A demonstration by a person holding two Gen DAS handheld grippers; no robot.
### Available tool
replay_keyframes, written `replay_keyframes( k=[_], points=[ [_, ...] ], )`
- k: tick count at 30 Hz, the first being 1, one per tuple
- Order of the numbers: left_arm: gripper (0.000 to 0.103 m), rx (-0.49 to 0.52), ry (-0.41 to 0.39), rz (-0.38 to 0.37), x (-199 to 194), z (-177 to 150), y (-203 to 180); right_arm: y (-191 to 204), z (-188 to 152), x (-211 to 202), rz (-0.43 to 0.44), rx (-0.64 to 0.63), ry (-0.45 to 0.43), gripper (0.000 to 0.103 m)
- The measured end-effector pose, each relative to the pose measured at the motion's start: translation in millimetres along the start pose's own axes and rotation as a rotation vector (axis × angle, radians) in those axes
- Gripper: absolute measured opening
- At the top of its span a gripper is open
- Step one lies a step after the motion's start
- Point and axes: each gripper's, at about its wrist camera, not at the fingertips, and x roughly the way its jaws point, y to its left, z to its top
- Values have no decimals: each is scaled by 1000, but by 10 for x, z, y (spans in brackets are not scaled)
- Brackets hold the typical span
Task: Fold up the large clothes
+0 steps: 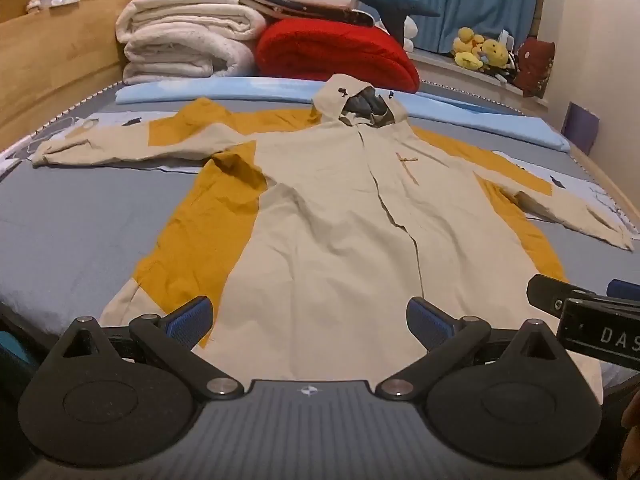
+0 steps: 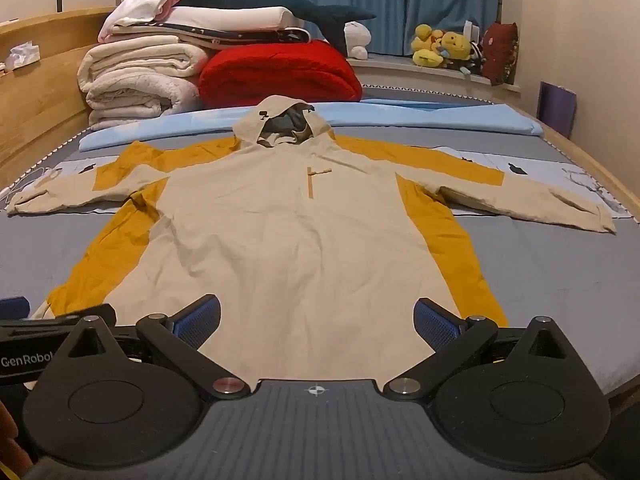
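Observation:
A beige and mustard hooded jacket [image 1: 332, 216] [image 2: 296, 240] lies flat on the grey bed, front up, hood away from me, both sleeves spread out to the sides. My left gripper [image 1: 308, 322] hovers over the jacket's near hem, jaws wide open, nothing between its blue pads [image 1: 192, 320]. My right gripper [image 2: 316, 326] is likewise open above the hem, right of the left one; its blue pads [image 2: 200, 320] are apart from the cloth. The right gripper's body [image 1: 592, 320] shows at the left wrist view's right edge, and the left gripper's body [image 2: 36, 344] at the right wrist view's left edge.
Folded white blankets [image 1: 184, 40] [image 2: 140, 76] and a red quilt [image 1: 332, 52] [image 2: 276, 72] are stacked at the bed's far end behind a light blue pad [image 2: 420, 118]. A wooden headboard [image 1: 48, 64] runs along the left. Plush toys [image 2: 440, 50] sit on the window ledge.

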Motion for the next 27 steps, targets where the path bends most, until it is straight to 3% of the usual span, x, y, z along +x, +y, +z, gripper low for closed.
replay_keyframes(
  k=[27],
  points=[
    [103,30,42,4,83,-11,-26,-16,31,37,-2,-8,8,102]
  ],
)
